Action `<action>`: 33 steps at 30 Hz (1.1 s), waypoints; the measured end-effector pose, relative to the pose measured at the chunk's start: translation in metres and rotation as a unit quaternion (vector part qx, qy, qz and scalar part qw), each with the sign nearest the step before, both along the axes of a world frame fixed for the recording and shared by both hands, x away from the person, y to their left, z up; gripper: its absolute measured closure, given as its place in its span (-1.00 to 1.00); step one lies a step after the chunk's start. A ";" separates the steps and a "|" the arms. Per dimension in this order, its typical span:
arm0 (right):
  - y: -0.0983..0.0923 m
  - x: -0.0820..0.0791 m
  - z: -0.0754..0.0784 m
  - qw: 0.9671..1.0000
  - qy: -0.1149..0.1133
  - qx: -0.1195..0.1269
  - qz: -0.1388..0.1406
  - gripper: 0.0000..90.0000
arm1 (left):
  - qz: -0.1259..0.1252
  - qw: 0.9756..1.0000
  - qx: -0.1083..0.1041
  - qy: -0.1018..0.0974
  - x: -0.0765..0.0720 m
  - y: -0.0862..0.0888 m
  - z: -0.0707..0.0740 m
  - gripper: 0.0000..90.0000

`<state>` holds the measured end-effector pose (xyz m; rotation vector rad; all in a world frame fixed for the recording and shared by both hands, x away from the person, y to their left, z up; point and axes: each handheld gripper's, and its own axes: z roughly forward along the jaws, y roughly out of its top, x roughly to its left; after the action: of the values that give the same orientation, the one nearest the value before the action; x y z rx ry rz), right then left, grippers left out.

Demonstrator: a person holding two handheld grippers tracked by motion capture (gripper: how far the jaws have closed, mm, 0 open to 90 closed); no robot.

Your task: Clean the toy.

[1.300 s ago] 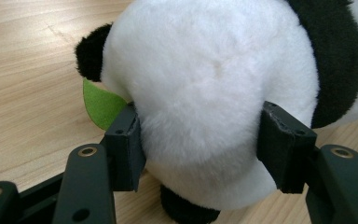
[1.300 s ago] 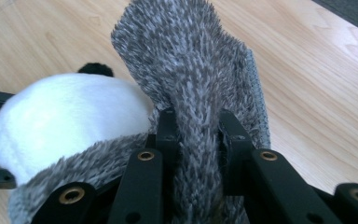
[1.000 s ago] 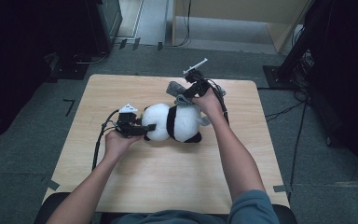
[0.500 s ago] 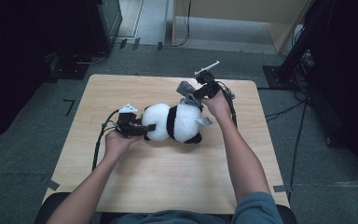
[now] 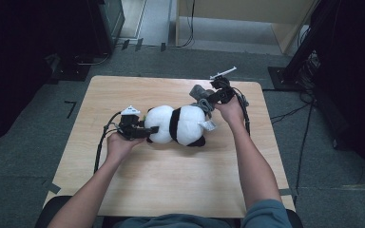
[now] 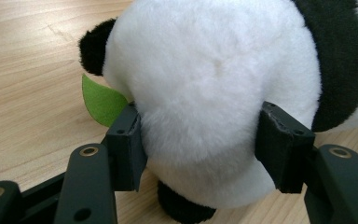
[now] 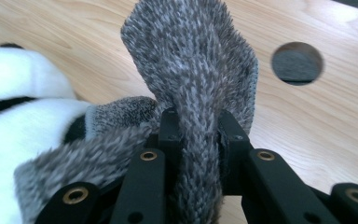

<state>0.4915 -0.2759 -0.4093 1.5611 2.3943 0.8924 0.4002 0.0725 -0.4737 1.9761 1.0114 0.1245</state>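
Both grippers, left gripper (image 5: pixel 148 129) and right gripper (image 5: pixel 203 103): matte black linkage arms, brass-ringed pivot holes, blocky black fingers (image 6: pixel 127 145) with small screw holes. Grey three-cornered plate (image 5: pixel 131 110) on top of each. Black cables (image 5: pixel 100 145) trail off both. Person wears grey-blue short sleeves (image 5: pixel 266 217).

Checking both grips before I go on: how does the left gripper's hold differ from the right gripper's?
The left gripper has its jaws spread wide around the plush panda, squeezing its white head; the right gripper has its jaws nearly together, pinching a thin fold of the grey fuzzy cloth. The left holds the panda low on the table; the right lifts the cloth. Both are gripping something soft.
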 end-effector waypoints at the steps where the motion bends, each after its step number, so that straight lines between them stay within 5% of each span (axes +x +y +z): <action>1: -0.001 0.000 0.000 1.000 -0.002 -0.006 0.000 0.70 | 0.000 1.000 0.000 0.001 0.000 0.000 0.000 -0.11; 4: -0.006 -0.002 0.003 1.000 -0.012 -0.025 0.004 0.70 | 0.000 1.000 0.000 0.003 0.000 0.000 0.000 -0.11; 14: 0.003 -0.020 0.040 0.997 -0.070 0.006 0.026 0.71 | 0.002 1.000 -0.006 0.004 -0.001 0.000 0.001 -0.10; 22: 0.048 -0.035 0.065 0.992 -0.094 0.017 0.082 0.71 | 0.005 1.000 -0.011 0.008 -0.001 0.000 0.003 -0.08; 33: 0.123 -0.040 0.052 0.987 -0.080 0.008 0.142 0.71 | 0.008 1.000 -0.010 0.006 -0.002 -0.001 0.004 -0.07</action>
<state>0.4514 -0.1526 -0.3572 1.1196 2.5336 1.0450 0.3978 0.0715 -0.4699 1.9532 1.0336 0.1111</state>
